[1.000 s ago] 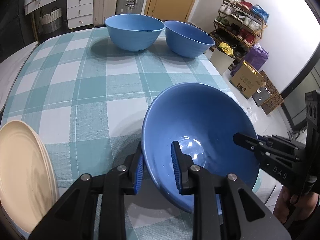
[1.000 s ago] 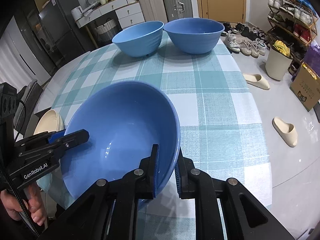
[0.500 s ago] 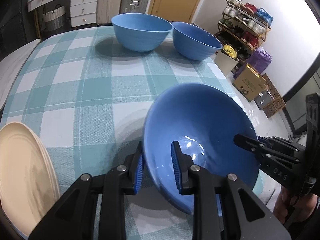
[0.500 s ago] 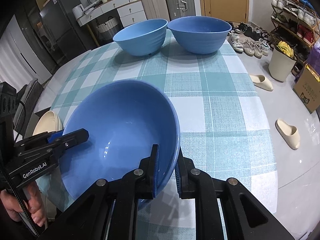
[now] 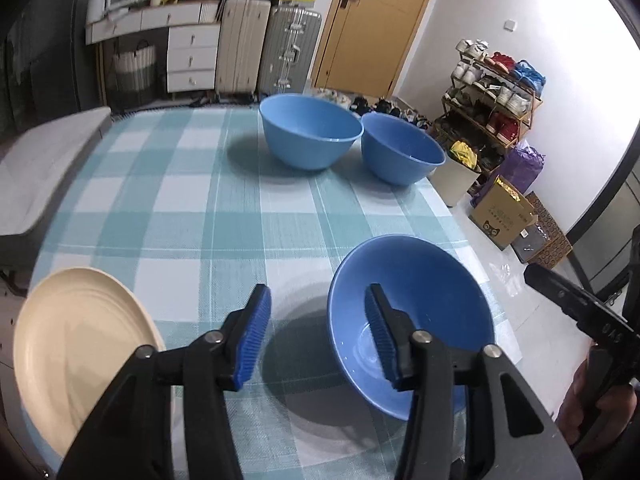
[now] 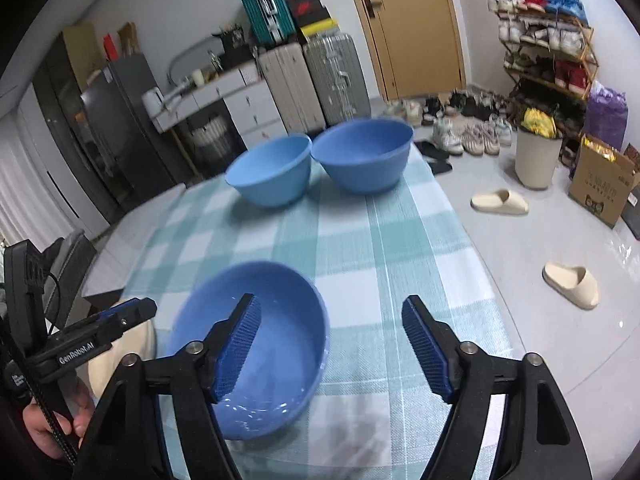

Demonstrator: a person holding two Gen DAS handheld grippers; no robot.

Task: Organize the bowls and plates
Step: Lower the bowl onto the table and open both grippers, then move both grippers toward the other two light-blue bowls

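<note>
A dark blue bowl (image 5: 424,300) sits upright on the checked table near its front right corner; it also shows in the right wrist view (image 6: 280,320). My left gripper (image 5: 316,336) is open, raised above the bowl's left rim, holding nothing. My right gripper (image 6: 332,348) is open, raised above the bowl's right rim, holding nothing. Two lighter blue bowls (image 5: 310,130) (image 5: 402,148) stand side by side at the far edge; they also show in the right wrist view (image 6: 272,174) (image 6: 364,156). A cream plate stack (image 5: 76,352) sits at the front left corner.
The round table with a teal checked cloth (image 5: 192,208) ends just right of the dark bowl. A grey chair (image 5: 36,168) stands at the left. A shoe rack (image 5: 496,92), cardboard box (image 5: 500,216), bin (image 6: 536,160) and slippers (image 6: 500,202) are on the floor at right.
Both grippers let go of the dark blue bowl, opened wide and pulled up and back. The bowl, held tilted between them before, now rests flat on the table.
</note>
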